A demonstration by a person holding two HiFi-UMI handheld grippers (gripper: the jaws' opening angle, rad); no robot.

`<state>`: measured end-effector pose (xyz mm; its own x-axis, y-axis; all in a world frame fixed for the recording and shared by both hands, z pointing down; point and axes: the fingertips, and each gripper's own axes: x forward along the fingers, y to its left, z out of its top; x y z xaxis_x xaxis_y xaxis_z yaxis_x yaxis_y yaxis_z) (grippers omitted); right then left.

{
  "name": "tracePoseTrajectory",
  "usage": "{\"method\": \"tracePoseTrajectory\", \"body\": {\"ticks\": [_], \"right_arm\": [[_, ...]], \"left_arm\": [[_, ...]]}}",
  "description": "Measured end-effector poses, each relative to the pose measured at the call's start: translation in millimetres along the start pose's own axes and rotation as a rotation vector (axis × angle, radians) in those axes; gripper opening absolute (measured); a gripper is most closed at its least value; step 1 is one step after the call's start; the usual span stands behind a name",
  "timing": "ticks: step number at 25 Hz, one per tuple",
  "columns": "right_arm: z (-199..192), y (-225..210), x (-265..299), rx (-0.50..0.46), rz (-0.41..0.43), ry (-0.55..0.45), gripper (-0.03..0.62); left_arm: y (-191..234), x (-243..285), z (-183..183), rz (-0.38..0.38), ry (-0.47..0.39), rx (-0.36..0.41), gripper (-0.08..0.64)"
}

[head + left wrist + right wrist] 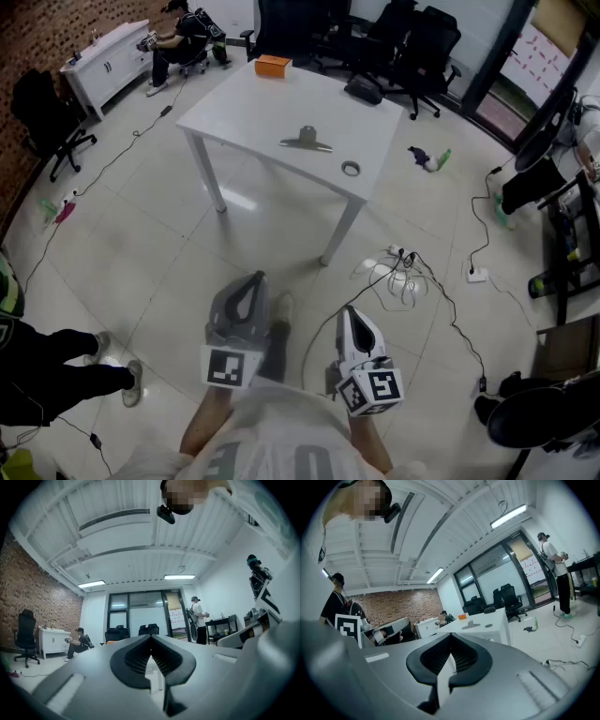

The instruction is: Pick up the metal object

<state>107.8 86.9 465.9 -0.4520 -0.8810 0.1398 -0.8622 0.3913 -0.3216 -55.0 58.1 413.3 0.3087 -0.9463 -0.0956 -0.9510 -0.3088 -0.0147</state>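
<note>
The metal object (307,140), a flat grey clip-like piece with an upright tab, lies near the middle of the white table (234,103). In the right gripper view it shows small and far off (472,625) on the same table (499,619). Both grippers are held low near the person's body, well short of the table. The left gripper (254,279) is shut with nothing in it, and its own view shows the tips (151,640) meeting. The right gripper (343,312) is also shut and empty (450,638).
On the table are also a tape ring (351,168), an orange box (273,65) and a black object (363,91). Cables and a power strip (403,258) lie on the floor by the table's near right leg. Office chairs (412,47) stand behind; a person's legs (66,370) are at the left.
</note>
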Motion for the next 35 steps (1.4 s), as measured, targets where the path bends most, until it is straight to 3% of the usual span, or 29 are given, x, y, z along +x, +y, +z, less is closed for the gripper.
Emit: {"method": "tracePoseTrajectory", "body": {"ticks": [8,11,14,19,22,24,25,28,31,35], "right_arm": [[93,-44,182,-0.031,-0.002,-0.079,0.012],[113,-64,226,-0.028,-0.017,-0.103,0.012],[117,-89,251,-0.007,-0.037,-0.069,0.012],[116,-113,282,0.003,-0.015,-0.006,0.012],[121,-116,304,-0.011,0.013,0.001,0.012],[125,-121,317,-0.014,0.019,-0.004,0.012],[127,-124,321,-0.012,0.016,-0.003,0.012],[130,-130,325,-0.020,0.002,-0.002,0.012],[135,-145,329,-0.032,-0.031,-0.007,0.012],[137,-172,331,-0.029,-0.093,0.002,0.012]], "left_arm": [[58,191,25,-0.099,-0.061,0.005,0.001],[79,242,25,-0.083,-0.062,-0.014,0.002],[87,279,11,-0.057,-0.020,-0.053,0.002],[92,324,-4,-0.018,0.021,-0.046,0.000],[102,349,-26,0.036,0.103,-0.039,0.002],[101,370,-56,0.028,0.183,-0.058,0.002],[97,380,-75,0.012,0.220,-0.074,0.025],[98,404,-128,0.016,0.297,-0.092,0.185],[113,429,-179,0.059,0.391,-0.083,0.229],[122,448,-241,0.081,0.610,-0.099,0.290]]}}
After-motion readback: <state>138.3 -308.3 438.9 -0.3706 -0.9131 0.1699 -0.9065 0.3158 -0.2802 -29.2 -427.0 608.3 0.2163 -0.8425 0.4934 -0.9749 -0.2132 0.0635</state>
